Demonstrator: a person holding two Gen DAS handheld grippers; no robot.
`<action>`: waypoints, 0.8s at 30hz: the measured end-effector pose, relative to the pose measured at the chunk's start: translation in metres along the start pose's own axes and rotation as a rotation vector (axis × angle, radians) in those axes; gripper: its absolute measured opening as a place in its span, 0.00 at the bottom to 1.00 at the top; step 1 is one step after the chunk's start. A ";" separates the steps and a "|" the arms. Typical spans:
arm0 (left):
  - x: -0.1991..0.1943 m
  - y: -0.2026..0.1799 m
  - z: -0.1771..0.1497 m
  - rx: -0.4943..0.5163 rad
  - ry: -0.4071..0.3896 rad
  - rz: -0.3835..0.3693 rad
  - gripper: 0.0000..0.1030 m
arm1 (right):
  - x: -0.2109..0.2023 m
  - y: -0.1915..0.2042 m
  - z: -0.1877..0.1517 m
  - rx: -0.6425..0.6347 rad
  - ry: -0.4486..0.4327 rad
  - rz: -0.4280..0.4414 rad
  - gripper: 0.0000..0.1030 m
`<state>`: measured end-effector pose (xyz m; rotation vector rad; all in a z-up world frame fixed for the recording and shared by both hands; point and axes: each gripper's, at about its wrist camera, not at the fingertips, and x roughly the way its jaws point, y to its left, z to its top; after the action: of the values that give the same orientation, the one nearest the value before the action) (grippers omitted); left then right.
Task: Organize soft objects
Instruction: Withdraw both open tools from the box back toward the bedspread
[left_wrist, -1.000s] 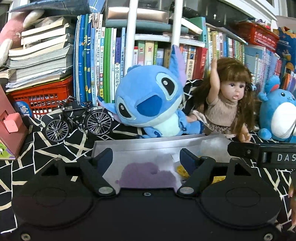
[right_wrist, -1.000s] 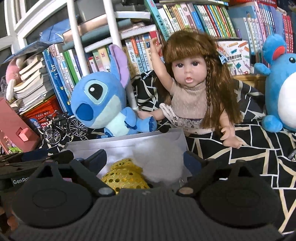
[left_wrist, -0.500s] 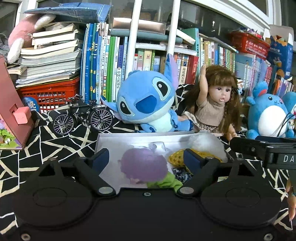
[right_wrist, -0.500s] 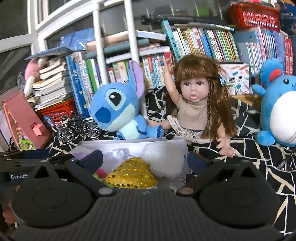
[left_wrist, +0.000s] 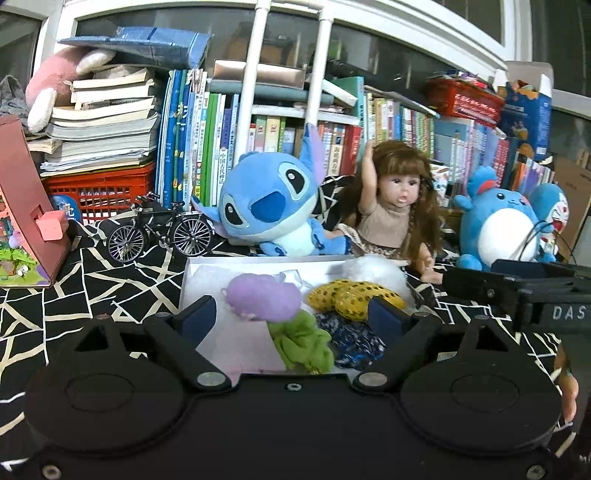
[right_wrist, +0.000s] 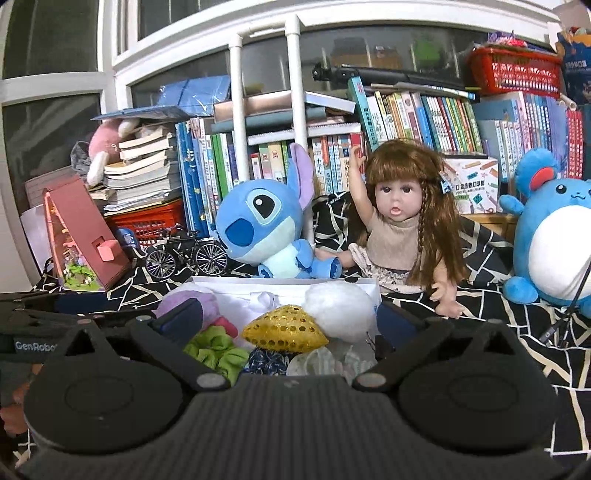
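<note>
My left jaws (left_wrist: 291, 314) stand spread wide, gripping nothing; they have just been opening, though in the last instant hardly at all. Between their blue pads, but apart from them, I see a fuzzy lilac pompom (left_wrist: 263, 297) and, nearer me, a crumpled green fabric scrunchie (left_wrist: 303, 345). My right jaws (right_wrist: 290, 319) are released as wide as they go and have just been opening as well, with no pad pressing on anything. Ahead between them lie a gold sequinned puff (right_wrist: 284, 328), bumpy and glittering, a white cottony ball (right_wrist: 338, 308) to its right, a dark blue patterned fabric piece (right_wrist: 267, 360) below it and something pale and gauzy (right_wrist: 325, 362) nearest me.

All these soft things lie in a shallow white box (left_wrist: 258, 263) on the black tabletop cloth (left_wrist: 74, 291) with white cracked lines. Beyond the box sit a blue plush alien (left_wrist: 269, 206), velvety and round-headed, and a long-haired doll (left_wrist: 397, 206) in a knitted beige top. Far to the right of my right jaws stands a round blue-and-white plush (right_wrist: 554, 243); left of the left ones a metal model bicycle (left_wrist: 160, 232).
</note>
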<state>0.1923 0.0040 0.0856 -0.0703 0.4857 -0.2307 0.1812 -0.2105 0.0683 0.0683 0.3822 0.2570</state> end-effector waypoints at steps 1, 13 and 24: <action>-0.004 -0.001 -0.003 0.003 -0.002 -0.004 0.86 | -0.004 0.001 -0.001 -0.005 -0.008 -0.002 1.00; -0.031 -0.013 -0.031 0.027 -0.017 -0.034 0.86 | -0.032 0.006 -0.017 -0.036 -0.056 0.007 1.00; -0.052 -0.020 -0.055 0.054 -0.037 -0.065 0.87 | -0.049 -0.001 -0.037 0.001 -0.095 -0.021 1.00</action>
<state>0.1178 -0.0041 0.0634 -0.0378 0.4408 -0.3058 0.1234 -0.2237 0.0512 0.0771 0.2888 0.2320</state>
